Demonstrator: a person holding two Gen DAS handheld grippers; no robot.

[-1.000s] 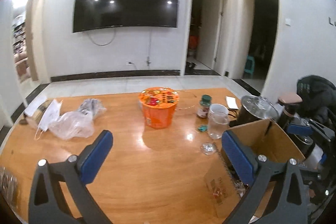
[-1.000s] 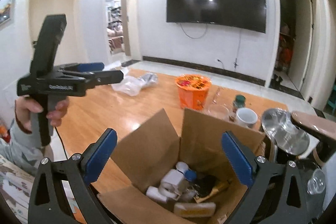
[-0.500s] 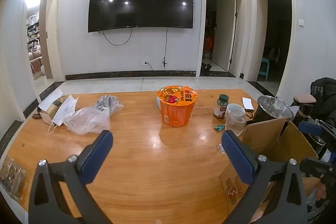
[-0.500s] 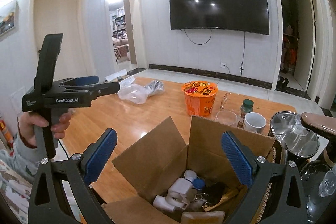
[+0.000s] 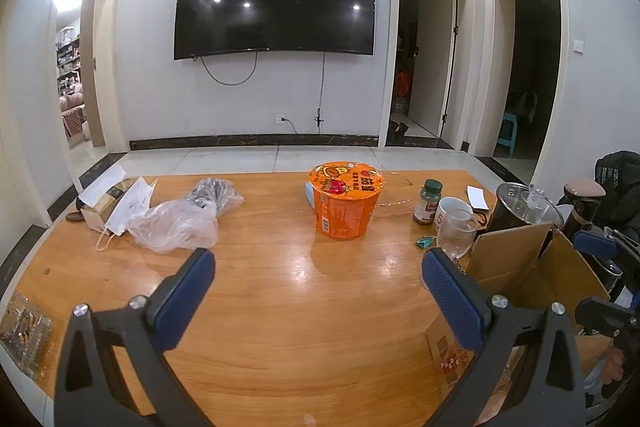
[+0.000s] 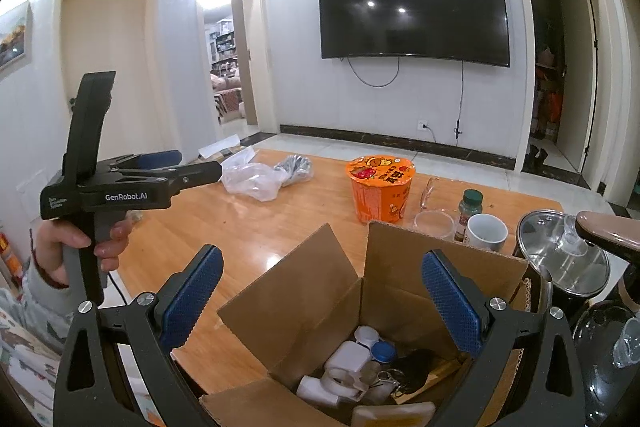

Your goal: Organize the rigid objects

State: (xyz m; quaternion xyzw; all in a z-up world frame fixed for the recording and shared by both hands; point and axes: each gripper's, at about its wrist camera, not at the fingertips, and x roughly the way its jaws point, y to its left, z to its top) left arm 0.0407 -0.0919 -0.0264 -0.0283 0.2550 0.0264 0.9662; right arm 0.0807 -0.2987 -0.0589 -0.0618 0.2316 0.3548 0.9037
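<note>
Wooden surface (image 5: 280,307) under both claws, glossy and orange-brown. Left claw (image 5: 318,297) spread wide, nothing between the blue pads, held above bare wood. Orange instant-noodle cup (image 5: 346,205) upright at 12 o'clock from it, well apart. Green-capped bottle (image 5: 428,201), white mug (image 5: 450,213) and clear wine glass (image 5: 456,233) clustered at 1 to 2 o'clock, close together. Clear plastic bag (image 5: 174,227) with a face mask (image 5: 128,205) just beside it at 10 o'clock. Open cardboard box (image 5: 528,267) at 3 o'clock, a steel kettle with glass lid (image 5: 524,207) behind it.

Right claw (image 6: 322,293) likewise wide open and empty, poised over the cardboard box (image 6: 400,267), flaps up. White plastic containers (image 6: 346,359), a blue-capped bottle (image 6: 382,351), a key ring (image 6: 386,377) and a black item inside, down at 6 o'clock between the pads, not touched. Noodle cup (image 6: 380,189) at 12 o'clock beyond the box; wine glass (image 6: 434,223), bottle (image 6: 470,209) and mug (image 6: 486,231) at 1 o'clock; kettle (image 6: 564,259) at 3 o'clock. Left claw (image 6: 188,167) seen side-on at 10 o'clock, gripped by a hand (image 6: 86,245).
</note>
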